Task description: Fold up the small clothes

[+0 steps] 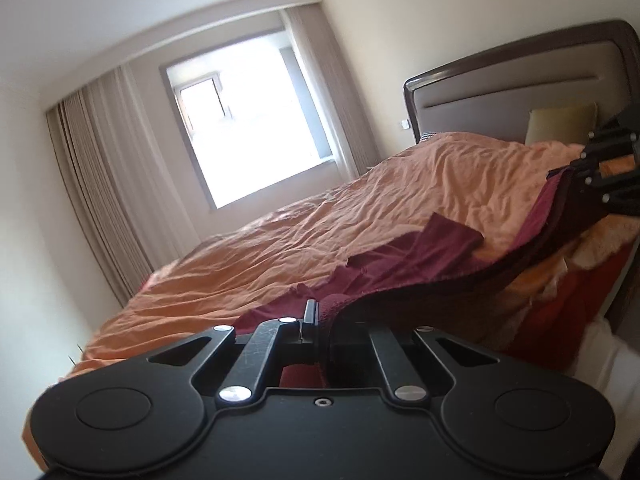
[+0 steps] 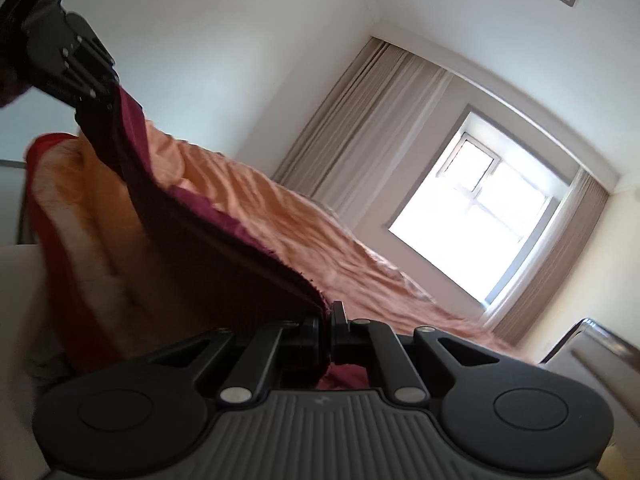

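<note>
A small maroon garment is stretched in the air above the orange bedspread, one edge taut between both grippers. My left gripper is shut on one corner of it at the bottom of the left wrist view. The right gripper pinches the far corner at the right edge. From the right wrist, my right gripper is shut on the maroon garment, whose dark underside runs up to the left gripper at top left. A loose flap lies on the bed.
The bed has a padded headboard with a yellow pillow against it. A red and cream blanket is bunched at the bed's side. Beige curtains flank a bright window on the far wall.
</note>
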`<action>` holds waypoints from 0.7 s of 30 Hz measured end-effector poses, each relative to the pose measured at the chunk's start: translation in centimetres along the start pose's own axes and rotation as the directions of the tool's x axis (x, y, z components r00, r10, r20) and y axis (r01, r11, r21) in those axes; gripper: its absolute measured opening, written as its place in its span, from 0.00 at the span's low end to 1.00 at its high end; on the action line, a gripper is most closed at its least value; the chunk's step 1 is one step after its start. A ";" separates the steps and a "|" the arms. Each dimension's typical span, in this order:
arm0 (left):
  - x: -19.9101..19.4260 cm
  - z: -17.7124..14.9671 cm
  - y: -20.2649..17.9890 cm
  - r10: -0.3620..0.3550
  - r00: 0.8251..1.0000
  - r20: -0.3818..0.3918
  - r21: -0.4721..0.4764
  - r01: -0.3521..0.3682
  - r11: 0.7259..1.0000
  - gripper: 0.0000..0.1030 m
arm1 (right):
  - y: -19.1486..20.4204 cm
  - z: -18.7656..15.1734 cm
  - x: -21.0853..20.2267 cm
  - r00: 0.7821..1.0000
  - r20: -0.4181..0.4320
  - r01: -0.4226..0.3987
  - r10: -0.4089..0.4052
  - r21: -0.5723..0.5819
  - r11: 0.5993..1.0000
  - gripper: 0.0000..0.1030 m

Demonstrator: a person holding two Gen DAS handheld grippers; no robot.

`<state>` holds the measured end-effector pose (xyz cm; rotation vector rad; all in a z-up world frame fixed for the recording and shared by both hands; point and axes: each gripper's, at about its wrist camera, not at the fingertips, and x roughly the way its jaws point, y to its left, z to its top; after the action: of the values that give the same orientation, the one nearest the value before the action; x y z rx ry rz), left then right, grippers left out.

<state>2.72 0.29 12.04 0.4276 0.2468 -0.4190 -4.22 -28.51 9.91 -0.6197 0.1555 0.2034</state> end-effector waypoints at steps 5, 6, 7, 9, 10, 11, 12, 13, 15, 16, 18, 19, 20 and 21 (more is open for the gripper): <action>6.0 4.7 3.8 0.000 0.999 -0.033 -0.048 -0.001 0.999 0.04 | -3.5 2.6 6.4 0.999 0.004 0.041 -0.041 -0.086 0.995 0.06; 7.3 5.4 4.5 0.006 0.999 -0.054 -0.057 -0.009 0.998 0.04 | -4.1 3.1 8.1 0.999 -0.002 0.040 -0.041 -0.101 0.994 0.06; 8.8 6.0 5.3 0.013 0.997 -0.076 -0.068 -0.018 0.998 0.04 | -4.5 3.5 9.9 0.999 -0.008 0.038 -0.039 -0.118 0.992 0.06; 11.8 6.8 6.8 0.021 0.993 -0.115 -0.090 -0.032 0.995 0.04 | -5.3 4.1 13.6 0.999 -0.026 0.029 -0.033 -0.145 0.989 0.06; 13.5 7.0 7.6 0.025 0.990 -0.138 -0.097 -0.038 0.995 0.05 | -5.5 4.3 15.6 0.999 -0.037 0.020 -0.026 -0.149 0.989 0.06; 15.0 7.1 8.2 0.027 0.987 -0.158 -0.106 -0.044 0.993 0.05 | -5.7 4.5 17.5 0.999 -0.048 0.012 -0.019 -0.152 0.988 0.06; 16.8 7.1 8.9 0.025 0.983 -0.180 -0.115 -0.047 0.992 0.05 | -5.9 4.5 19.5 0.998 -0.059 0.004 -0.013 -0.157 0.988 0.06; 18.3 7.1 9.5 0.025 0.980 -0.198 -0.120 -0.050 0.991 0.05 | -6.0 4.6 21.3 0.997 -0.072 -0.002 -0.010 -0.158 0.987 0.06; 21.7 6.6 10.6 0.014 0.970 -0.242 -0.135 -0.048 0.990 0.05 | -6.4 4.4 25.1 0.994 -0.110 -0.026 0.012 -0.133 0.991 0.06; 23.4 6.3 11.1 0.003 0.964 -0.264 -0.146 -0.044 0.988 0.05 | -6.6 4.2 26.9 0.991 -0.131 -0.044 0.029 -0.114 0.992 0.06; 26.6 5.2 11.8 -0.030 0.949 -0.313 -0.174 -0.026 0.984 0.05 | -7.0 3.4 30.2 0.982 -0.178 -0.079 0.065 -0.070 0.994 0.06; 28.2 4.6 12.2 -0.047 0.941 -0.336 -0.191 -0.019 0.981 0.05 | -7.0 2.9 31.9 0.976 -0.201 -0.095 0.083 -0.052 0.994 0.06; 29.7 3.9 12.5 -0.062 0.932 -0.356 -0.207 -0.014 0.978 0.05 | -7.2 2.5 33.2 0.971 -0.220 -0.108 0.097 -0.038 0.993 0.06; 30.8 3.2 12.8 -0.075 0.925 -0.373 -0.221 -0.010 0.975 0.05 | -7.1 1.8 34.8 0.963 -0.242 -0.123 0.115 -0.022 0.992 0.06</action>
<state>36.09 -0.98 9.59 0.2840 0.6727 -0.3342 31.35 -28.14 8.24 -0.6711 0.4249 0.2475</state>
